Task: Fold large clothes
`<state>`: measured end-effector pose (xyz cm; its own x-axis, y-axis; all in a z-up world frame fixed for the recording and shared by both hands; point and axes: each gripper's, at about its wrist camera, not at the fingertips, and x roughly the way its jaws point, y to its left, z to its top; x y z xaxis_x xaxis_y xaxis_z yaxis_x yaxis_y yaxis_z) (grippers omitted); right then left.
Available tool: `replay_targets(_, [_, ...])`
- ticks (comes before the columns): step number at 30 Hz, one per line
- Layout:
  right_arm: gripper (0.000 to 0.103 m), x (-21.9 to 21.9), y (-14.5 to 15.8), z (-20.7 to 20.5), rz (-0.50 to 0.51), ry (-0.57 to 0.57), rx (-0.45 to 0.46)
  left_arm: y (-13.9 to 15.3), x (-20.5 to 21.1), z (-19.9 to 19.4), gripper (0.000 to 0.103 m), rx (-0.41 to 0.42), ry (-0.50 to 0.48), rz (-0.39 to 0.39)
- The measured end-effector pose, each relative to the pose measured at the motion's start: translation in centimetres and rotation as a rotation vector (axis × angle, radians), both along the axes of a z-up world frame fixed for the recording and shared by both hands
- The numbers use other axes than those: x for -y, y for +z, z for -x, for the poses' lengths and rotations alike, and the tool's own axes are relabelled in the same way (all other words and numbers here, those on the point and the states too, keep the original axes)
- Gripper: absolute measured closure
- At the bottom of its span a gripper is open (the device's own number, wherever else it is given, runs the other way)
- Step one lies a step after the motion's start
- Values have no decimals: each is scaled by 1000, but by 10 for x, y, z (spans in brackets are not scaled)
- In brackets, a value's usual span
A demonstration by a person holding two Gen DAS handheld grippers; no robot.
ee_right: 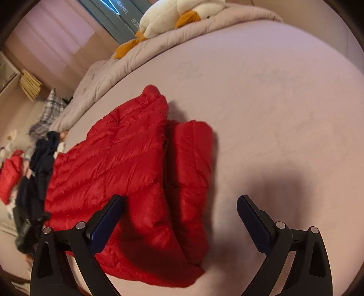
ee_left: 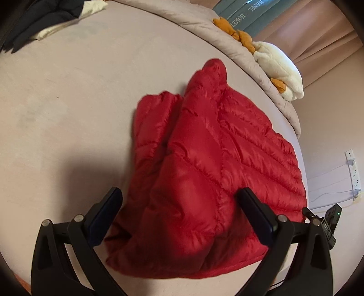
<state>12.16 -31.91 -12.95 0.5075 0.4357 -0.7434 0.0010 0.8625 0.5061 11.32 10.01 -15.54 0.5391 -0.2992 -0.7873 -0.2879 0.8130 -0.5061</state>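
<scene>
Red quilted puffer jacket (ee_left: 204, 154) lies folded on the pale pink bed sheet (ee_left: 68, 102), its panels doubled over one another so that a long fold ridge runs from the near edge toward 12 o'clock. In the left wrist view it fills the centre and spreads toward 4 o'clock, reaching the edge of the mattress.

Left gripper (ee_left: 179, 211) hangs over the near end of the jacket with its jaws spread wide. Jacket fabric shows between the two dark pads, but neither pad presses on it, and nothing is held.

Right gripper (ee_right: 180, 218) also stands wide apart. In its view the jacket (ee_right: 127, 168) sits from the centre toward 8 o'clock; the left-hand finger (ee_right: 107, 223) is over the red fabric while the other finger is over bare sheet, in shadow. No pad grips anything.

Beyond the jacket, at 12 to 1 o'clock in the left wrist view, a rolled grey quilt (ee_left: 245, 57) borders the sheet, and a white plush toy with orange feet (ee_left: 282, 68) rests on it. Dark clothes (ee_left: 41, 18) lie at 10 o'clock on the sheet. In the right wrist view, more garments (ee_right: 38, 164) lie heaped at 9 o'clock, beside the bed.
</scene>
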Motion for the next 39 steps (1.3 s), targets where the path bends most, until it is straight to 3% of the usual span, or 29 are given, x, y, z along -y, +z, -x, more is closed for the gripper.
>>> replay_targets(4, [4, -8, -6, -11, -30, 45, -14, -1, 9, -8, 0, 0, -22, -19])
replay_targets(12, [4, -20, -21, -24, -114, 95, -62, -13, 9, -19, 1, -11, -47, 32])
replay_targets(14, [4, -22, -24, -24, -127, 111, -63, -16, 9, -18, 16, -9, -53, 64])
replay_targets(15, [8, -24, -23, -24, -127, 115, -65, -17, 7, -17, 21, -7, -52, 78])
replay_targets(17, [24, -26, -21, -24, -152, 136, -61, -13, 8, -15, 46, 5, -55, 92])
replay_targets(19, [45, -30, -16, -22, -178, 151, -51, -5, 9, -11, 62, 26, -62, 90])
replay_targets(22, [66, -35, -2, -15, -176, 175, -19, 8, 13, -6, 72, 42, -51, 68])
replay_targets(27, [72, -45, 27, 0, -96, 183, 51, 32, 17, 5, 77, 93, -36, 31])
replay_targets(39, [73, -51, 74, 23, -124, 237, 180, 73, 21, 23, 77, 166, -67, -4])
